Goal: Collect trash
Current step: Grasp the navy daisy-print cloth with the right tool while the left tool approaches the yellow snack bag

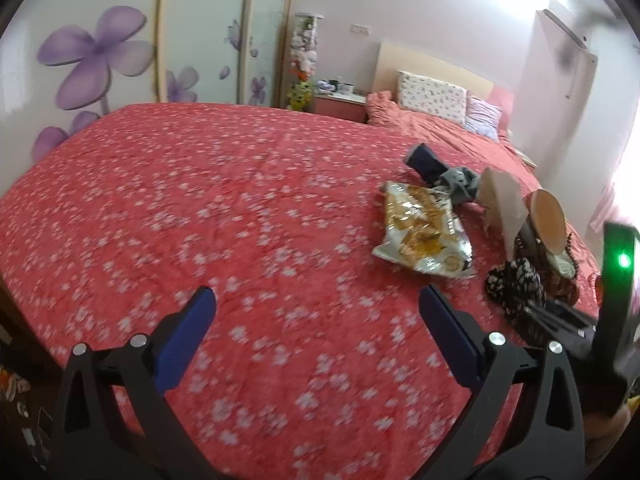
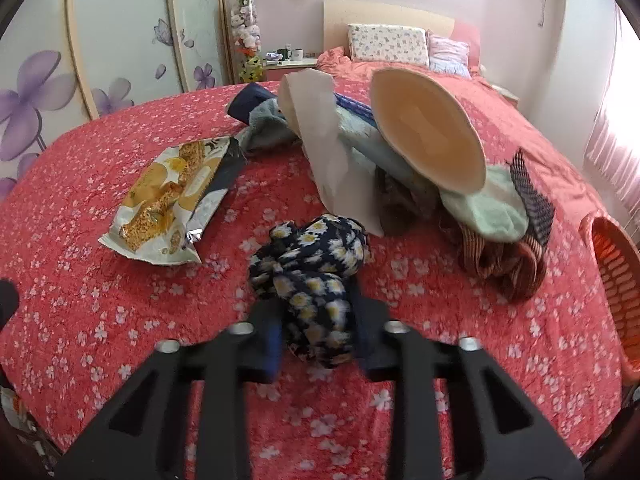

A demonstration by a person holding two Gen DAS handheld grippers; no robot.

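An empty yellow-and-white snack wrapper [image 2: 172, 200] lies flat on the red flowered bedspread [image 2: 100, 320], left of a heap of clothes. My right gripper [image 2: 318, 320] is closed around a crumpled dark daisy-print cloth [image 2: 316, 264], with both pads pressed against its sides. In the left wrist view the same wrapper [image 1: 420, 232] sits ahead and to the right. My left gripper [image 1: 316, 296] hovers over bare bedspread with its blue pads wide apart and nothing between them. The daisy cloth [image 1: 514, 286] shows at the right, in the other gripper's fingers.
The heap holds a beige cloth [image 2: 340, 152], a round beige cup-shaped piece [image 2: 428, 132], a mint cloth [image 2: 488, 208] and a striped brown cloth [image 2: 500, 260]. An orange basket [image 2: 616, 280] stands at the bed's right edge. Pillows [image 2: 386, 44] lie at the headboard.
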